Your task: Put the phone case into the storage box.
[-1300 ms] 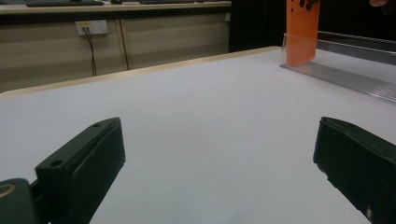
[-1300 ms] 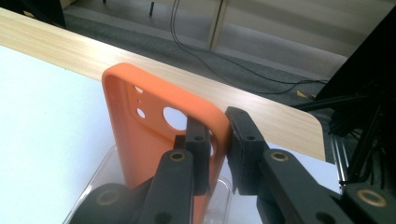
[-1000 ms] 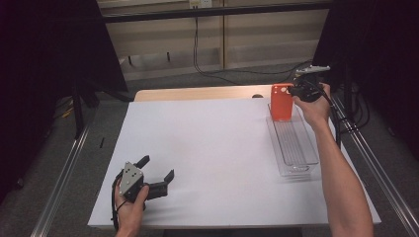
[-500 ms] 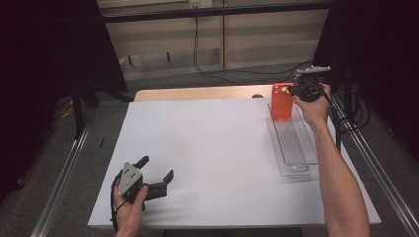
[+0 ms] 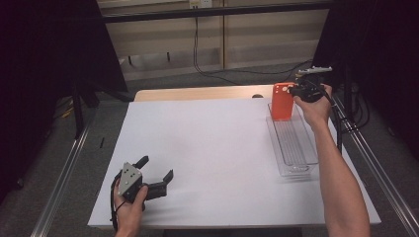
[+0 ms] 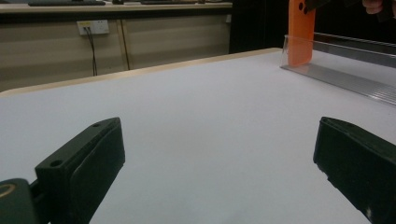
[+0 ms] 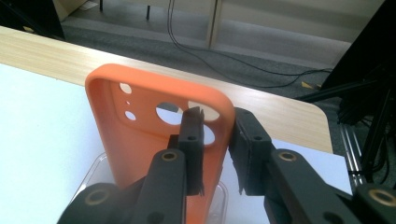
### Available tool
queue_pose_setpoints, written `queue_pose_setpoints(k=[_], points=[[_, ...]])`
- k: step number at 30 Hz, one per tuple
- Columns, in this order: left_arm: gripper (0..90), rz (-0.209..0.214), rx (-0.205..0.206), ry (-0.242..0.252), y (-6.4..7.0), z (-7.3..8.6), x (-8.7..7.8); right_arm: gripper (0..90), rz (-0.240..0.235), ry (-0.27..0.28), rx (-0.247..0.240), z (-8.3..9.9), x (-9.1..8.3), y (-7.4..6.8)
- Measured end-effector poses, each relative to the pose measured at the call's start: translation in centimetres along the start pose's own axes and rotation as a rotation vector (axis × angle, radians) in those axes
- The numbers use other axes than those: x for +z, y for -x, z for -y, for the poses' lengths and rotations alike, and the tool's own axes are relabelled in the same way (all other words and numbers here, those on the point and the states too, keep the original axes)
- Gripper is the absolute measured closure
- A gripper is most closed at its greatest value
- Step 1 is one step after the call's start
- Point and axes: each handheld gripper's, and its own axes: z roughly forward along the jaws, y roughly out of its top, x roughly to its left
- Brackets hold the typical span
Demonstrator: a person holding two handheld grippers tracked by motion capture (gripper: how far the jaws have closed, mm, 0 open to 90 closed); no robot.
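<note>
orange case: an orange phone case (image 5: 282,101) stands upright at the far end of a clear plastic tray (image 5: 296,157), toward 1 o'clock on the table in the high view; its camera cut-outs face up near the top edge.
right gripper: the right gripper (image 5: 296,92) is at the top of the case, held by the person's right hand (image 5: 314,104) at about 1 o'clock.
right jaws: in the right gripper view the right gripper (image 7: 215,140) has one black jaw in front of the case wall and one behind it, pinching the case's upper right edge; the jaws are nearly together, with the thin wall between them.
case bottom: the lower end of the case (image 7: 154,140) sits inside the tray's end; whether it rests on the tray floor i cannot tell.
tray: long, narrow and ribbed, lying along the table's right side, from about 1 o'clock down to 4 o'clock.
left gripper: the left gripper (image 5: 157,174) rests low at about 7 o'clock, in the person's left hand (image 5: 129,205), well apart from the tray.
left jaws: spread wide, nothing between them; in the left gripper view bare white table covering (image 6: 196,121) lies between the two black jaws.
left gripper view, far off: the orange case (image 6: 301,32) rises at the tray's end toward 1 o'clock.
surface: white sheet (image 5: 207,148) over a wooden table (image 5: 197,93), the wood showing along the far edge at 12 o'clock.
</note>
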Motion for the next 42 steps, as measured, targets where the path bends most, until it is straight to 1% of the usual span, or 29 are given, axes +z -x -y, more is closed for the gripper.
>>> queue_pose_setpoints(k=[2, 9, 11, 12, 14, 16, 17, 22, 24, 25, 27, 31, 33, 36, 38, 39, 40, 42], points=[[1.9, 0.000, -0.003, 0.003, 0.0, 0.0, 0.0, 73.7, 0.009, -0.009, 0.002, 0.1, 0.0, 0.1], [1.9, 0.001, 0.008, -0.001, 0.0, 0.0, 0.0, 70.8, 0.011, 0.007, 0.029, 0.1, -0.3, 0.1], [1.9, -0.002, 0.003, 0.000, 0.0, 0.0, 0.0, 68.1, 0.013, 0.011, 0.033, 0.1, -0.4, 0.2], [1.9, -0.003, -0.001, 0.001, 0.0, 0.0, 0.0, 68.1, 0.009, 0.011, 0.044, 0.2, -0.5, 0.2], [1.9, -0.002, 0.003, 0.002, 0.0, 0.0, -0.1, 67.4, 0.013, 0.010, 0.040, 0.3, -0.5, 0.3], [1.9, -0.002, 0.006, 0.006, 0.0, -0.1, -0.1, 65.6, 0.021, 0.006, 0.046, 0.4, -0.5, 0.4], [1.9, 0.001, 0.002, 0.008, 0.0, -0.1, -0.1, 65.3, 0.022, 0.005, 0.046, 0.4, -0.5, 0.4], [2.0, -0.008, 0.002, 0.005, -0.1, -0.1, -0.1, 61.3, 0.011, 0.015, 0.051, 0.7, -0.8, 0.3], [2.3, -0.009, 0.004, 0.004, -0.1, -0.1, -0.1, 57.5, 0.013, 0.017, 0.052, 0.9, -0.9, 0.4], [2.3, -0.010, 0.002, 0.006, 0.0, -0.1, -0.2, 56.4, 0.017, 0.017, 0.062, 1.0, -1.0, 0.4], [2.2, -0.011, -0.002, 0.010, 0.0, -0.1, -0.1, 54.2, 0.006, 0.022, 0.067, 1.2, -1.0, 0.6], [2.1, -0.013, -0.005, 0.012, 0.0, -0.1, -0.1, 47.1, -0.004, 0.020, 0.075, 1.4, -1.1, 0.6], [2.1, -0.014, -0.007, 0.011, 0.0, -0.1, -0.1, 42.4, 0.002, 0.016, 0.069, 1.5, -1.0, 0.6], [2.0, -0.017, -0.008, 0.010, -0.1, -0.2, -0.2, 38.2, -0.002, 0.029, 0.062, 1.4, -1.1, 0.5], [2.0, -0.023, -0.017, 0.016, -0.1, -0.2, -0.1, 35.7, -0.007, 0.034, 0.053, 1.4, -1.1, 0.4], [2.0, -0.021, -0.010, 0.011, -0.2, -0.2, -0.1, 34.1, -0.004, 0.036, 0.048, 1.3, -1.2, 0.4], [2.0, -0.022, -0.010, 0.010, -0.2, -0.2, -0.1, 31.5, -0.003, 0.040, 0.052, 1.3, -1.2, 0.4], [2.0, -0.022, -0.015, 0.009, -0.1, -0.2, 0.0, 29.6, -0.006, 0.041, 0.068, 1.3, -1.3, 0.6]])
